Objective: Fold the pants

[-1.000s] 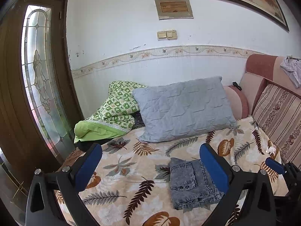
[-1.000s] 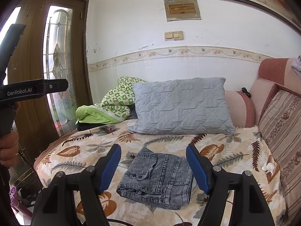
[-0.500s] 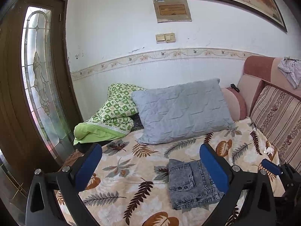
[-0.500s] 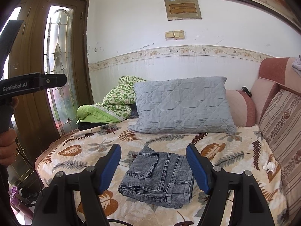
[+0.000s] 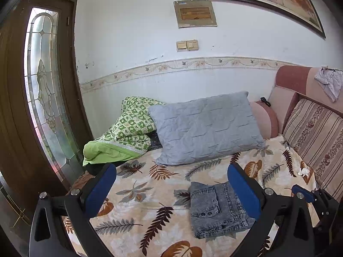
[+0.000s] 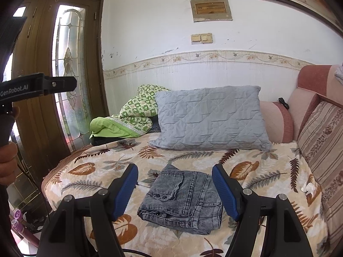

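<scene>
- Nothing has shifted since earlier: one folded pair of grey jeans (image 6: 184, 199) lies on the bed (image 6: 85, 171).
- One grey pillow (image 6: 210, 117), one green quilt (image 6: 139, 115).
- Right claw (image 6: 174, 190) gapes wide above the jeans, empty; left claw (image 5: 171, 190) likewise, jeans beneath its right finger.

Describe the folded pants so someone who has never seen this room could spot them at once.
Start at the daybed covered by the leaf-print bedspread, with the big grey quilted pillow leaning at its back. In front of that pillow, alone on the spread, lies a compact square bundle: the folded pants. They are the only grey washed denim there, showing seams and a buttoned flap, unlike the green patterned blanket by the door.
</scene>
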`<state>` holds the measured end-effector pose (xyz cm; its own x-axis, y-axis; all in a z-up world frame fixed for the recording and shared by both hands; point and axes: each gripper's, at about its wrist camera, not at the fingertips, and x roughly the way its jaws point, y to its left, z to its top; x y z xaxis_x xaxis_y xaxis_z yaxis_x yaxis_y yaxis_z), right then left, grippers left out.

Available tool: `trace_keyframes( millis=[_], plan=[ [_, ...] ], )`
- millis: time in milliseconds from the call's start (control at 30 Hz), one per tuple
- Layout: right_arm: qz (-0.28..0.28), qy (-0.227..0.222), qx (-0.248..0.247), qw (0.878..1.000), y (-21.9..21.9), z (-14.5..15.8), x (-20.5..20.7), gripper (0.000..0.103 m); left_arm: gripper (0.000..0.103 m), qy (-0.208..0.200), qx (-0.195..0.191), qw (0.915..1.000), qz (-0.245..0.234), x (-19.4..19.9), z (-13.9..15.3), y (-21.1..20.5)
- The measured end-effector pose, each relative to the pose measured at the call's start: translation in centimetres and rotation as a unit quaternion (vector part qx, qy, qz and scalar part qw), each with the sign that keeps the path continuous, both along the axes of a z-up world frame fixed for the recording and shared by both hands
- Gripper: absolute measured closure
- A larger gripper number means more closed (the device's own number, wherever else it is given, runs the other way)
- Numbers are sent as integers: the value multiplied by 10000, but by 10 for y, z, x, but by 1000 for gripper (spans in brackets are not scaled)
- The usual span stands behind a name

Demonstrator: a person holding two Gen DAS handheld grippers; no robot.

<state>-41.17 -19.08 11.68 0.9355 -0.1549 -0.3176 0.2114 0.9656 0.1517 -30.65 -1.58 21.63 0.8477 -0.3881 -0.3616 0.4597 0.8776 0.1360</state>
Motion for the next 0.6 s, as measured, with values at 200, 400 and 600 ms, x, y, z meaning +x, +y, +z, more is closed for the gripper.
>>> trace_keyframes(
  millis=[200, 400, 600],
  plan=[
    [66, 108, 12, 9999, 2, -6, 4, 28, 0, 56, 43, 10000, -64, 2, -3, -5],
    [117, 223, 47, 9997, 1, -14, 9, 28, 0, 174, 34, 9998, -116, 9, -8, -8],
    [149, 328, 83, 9993, 1, -21, 17, 28, 0, 315, -14, 9993, -223, 15, -14, -10]
  ],
)
